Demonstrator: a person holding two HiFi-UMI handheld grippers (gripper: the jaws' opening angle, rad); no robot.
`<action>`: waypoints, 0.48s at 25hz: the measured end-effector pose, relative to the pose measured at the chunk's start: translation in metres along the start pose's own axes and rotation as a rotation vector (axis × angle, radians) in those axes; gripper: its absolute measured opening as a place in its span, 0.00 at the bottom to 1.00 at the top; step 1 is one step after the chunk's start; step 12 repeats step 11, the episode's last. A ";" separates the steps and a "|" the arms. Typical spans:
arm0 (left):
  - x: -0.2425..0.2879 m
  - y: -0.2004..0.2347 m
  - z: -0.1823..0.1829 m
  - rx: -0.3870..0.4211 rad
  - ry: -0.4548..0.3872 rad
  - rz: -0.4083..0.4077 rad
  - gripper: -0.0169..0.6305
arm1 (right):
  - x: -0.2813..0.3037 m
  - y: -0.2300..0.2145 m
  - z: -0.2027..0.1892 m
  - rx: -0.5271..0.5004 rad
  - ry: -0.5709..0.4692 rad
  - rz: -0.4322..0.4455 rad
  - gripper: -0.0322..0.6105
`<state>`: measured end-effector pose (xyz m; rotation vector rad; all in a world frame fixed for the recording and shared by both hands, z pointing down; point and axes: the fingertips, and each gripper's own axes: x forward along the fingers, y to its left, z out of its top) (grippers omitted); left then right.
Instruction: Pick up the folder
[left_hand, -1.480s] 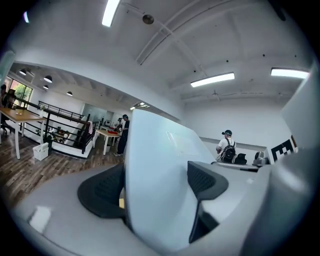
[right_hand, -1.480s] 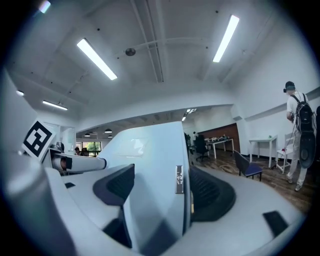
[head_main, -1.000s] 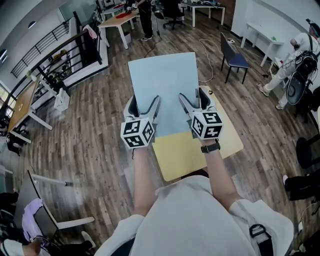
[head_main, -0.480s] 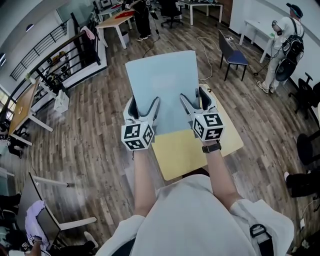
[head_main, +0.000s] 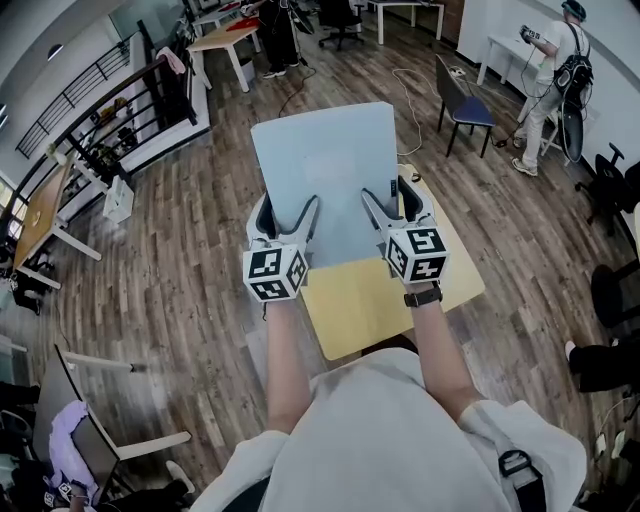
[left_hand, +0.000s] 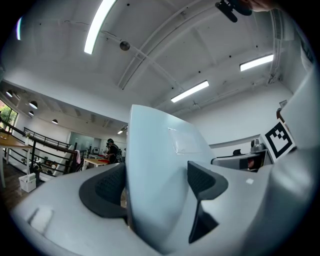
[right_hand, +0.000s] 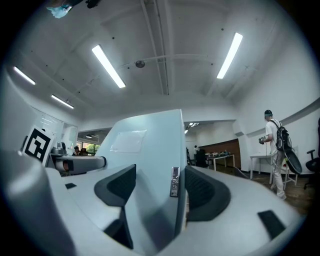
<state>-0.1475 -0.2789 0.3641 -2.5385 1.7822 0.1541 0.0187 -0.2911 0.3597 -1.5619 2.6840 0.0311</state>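
Wood floor (head_main: 180, 270) fills a big room in the head view. A black railing (head_main: 165, 95) runs along the left. A blue chair (head_main: 475, 113) and a standing person (head_main: 545, 60) are at the far right. A yellow bench (head_main: 370, 305) stands right in front of the one holding the tools. The light blue folder (head_main: 325, 165) is held up over the far part of the bench, gripped near its bottom edge. The left hand-held gripper (head_main: 288, 215) is on its left side. The right hand-held gripper (head_main: 393, 205) is on its right side.

In the left gripper view, both dark pads squeeze the folder. It stands up against a white ceiling (left_hand: 165, 45) with long lamps (left_hand: 192, 90).

In the right gripper view, the pads pinch the folder's edge, next to a small metal clip (right_hand: 174, 181).
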 end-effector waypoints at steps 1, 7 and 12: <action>0.002 0.001 -0.003 -0.001 0.007 -0.001 0.62 | 0.001 -0.001 -0.003 0.002 0.007 -0.001 0.53; 0.007 0.004 -0.025 -0.015 0.042 -0.004 0.62 | 0.005 -0.005 -0.024 0.009 0.053 -0.010 0.53; 0.018 0.015 -0.045 -0.032 0.066 0.000 0.62 | 0.019 -0.009 -0.041 0.006 0.081 -0.008 0.52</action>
